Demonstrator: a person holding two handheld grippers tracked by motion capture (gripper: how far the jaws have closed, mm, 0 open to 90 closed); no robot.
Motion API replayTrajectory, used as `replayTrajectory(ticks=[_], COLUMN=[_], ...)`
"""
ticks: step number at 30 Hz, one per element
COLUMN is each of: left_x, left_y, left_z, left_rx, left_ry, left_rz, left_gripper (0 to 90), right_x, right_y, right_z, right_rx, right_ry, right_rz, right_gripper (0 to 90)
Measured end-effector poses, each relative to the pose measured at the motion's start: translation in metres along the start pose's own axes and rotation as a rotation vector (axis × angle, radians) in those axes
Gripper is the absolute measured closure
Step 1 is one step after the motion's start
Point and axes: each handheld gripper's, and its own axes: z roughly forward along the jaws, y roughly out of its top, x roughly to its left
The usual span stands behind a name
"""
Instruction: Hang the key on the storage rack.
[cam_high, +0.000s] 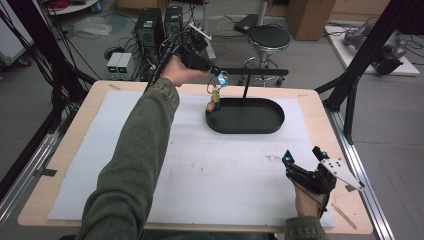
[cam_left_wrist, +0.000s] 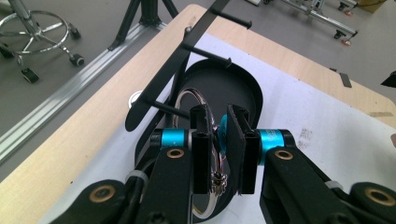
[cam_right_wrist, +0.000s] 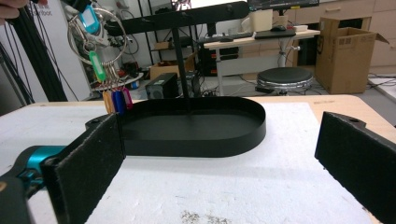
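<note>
Key ring (cam_right_wrist: 95, 35): light, dangling tags swing; you grip the stiff wire loop.
Left fingers (cam_left_wrist: 201, 140): clamping ring.
Right fingers (cam_right_wrist: 355, 158): wide, empty, tray's (cam_high: 250, 127) 5 o'clock.

The left tongs (cam_high: 218, 71) hold a key ring with coloured tags (cam_high: 216, 94) in the air over the far left end of the black oval tray (cam_high: 246, 116). The right tongs (cam_high: 303, 156), jaws apart, rest at the near right of the tabletop (cam_high: 75, 131).
</note>
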Motion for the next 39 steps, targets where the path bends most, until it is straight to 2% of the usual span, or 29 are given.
replayTrajectory(ticks=[8,14,16,18,19,20,23,25,27,29,30,33,35,39], left_x=[0.005,0.009,0.010,0.012,0.012,0.011,0.011,0.011,0.012,0.014,0.013,0.012,0.011,0.011], left_y=[-0.004,-0.011,-0.015,-0.017,-0.017,-0.018,-0.017,-0.017,-0.018,-0.020,-0.021,-0.026,-0.029,-0.035], left_z=[0.005,0.008,0.009,0.009,0.009,0.009,0.005,0.002,0.001,0.000,-0.001,-0.006,-0.009,-0.016], left_rx=[0.036,-0.002,-0.005,0.002,0.013,0.018,0.002,0.001,0.017,0.036,0.029,0.000,-0.004,-0.004], left_ry=[0.020,0.010,0.012,-0.005,0.009,0.014,0.009,0.009,0.030,0.031,0.040,0.057,0.087,0.119], left_rz=[0.007,-0.023,-0.028,-0.036,-0.026,-0.017,-0.034,-0.055,-0.082,-0.096,-0.107,-0.100,-0.100,-0.114], left_gripper=[80.4,80.4,80.3,80.5,86.7,87.0,88.8,82.1,62.9,53.3,47.7,38.5,29.2,15.9], right_x=[0.000,0.000,0.000,0.000,0.000,0.001,0.001,0.001,0.001,0.001,0.001,0.001,0.001,0.002], right_y=[0.000,0.000,0.000,0.000,0.000,0.000,0.000,0.000,-0.001,-0.001,0.000,0.000,0.000,0.000], right_z=[0.000,0.000,0.000,0.000,0.000,0.000,0.000,0.001,0.001,0.001,0.001,0.000,0.001,0.001], right_rx=[-0.002,-0.003,0.002,0.002,0.001,0.000,-0.001,0.001,0.000,0.001,-0.001,-0.002,-0.002,-0.004], right_ry=[0.005,0.003,0.003,0.003,0.003,0.003,0.005,0.004,0.006,0.006,0.006,0.007,0.006,0.007], right_rz=[0.001,-0.001,0.005,0.007,0.008,0.007,-0.001,-0.002,-0.003,-0.001,-0.001,0.000,0.000,-0.006], right_gripper=[0.5,0.5,0.5,0.6,0.5,0.6,0.6,0.6,0.6,0.6,0.6,0.6,0.6,0.6])
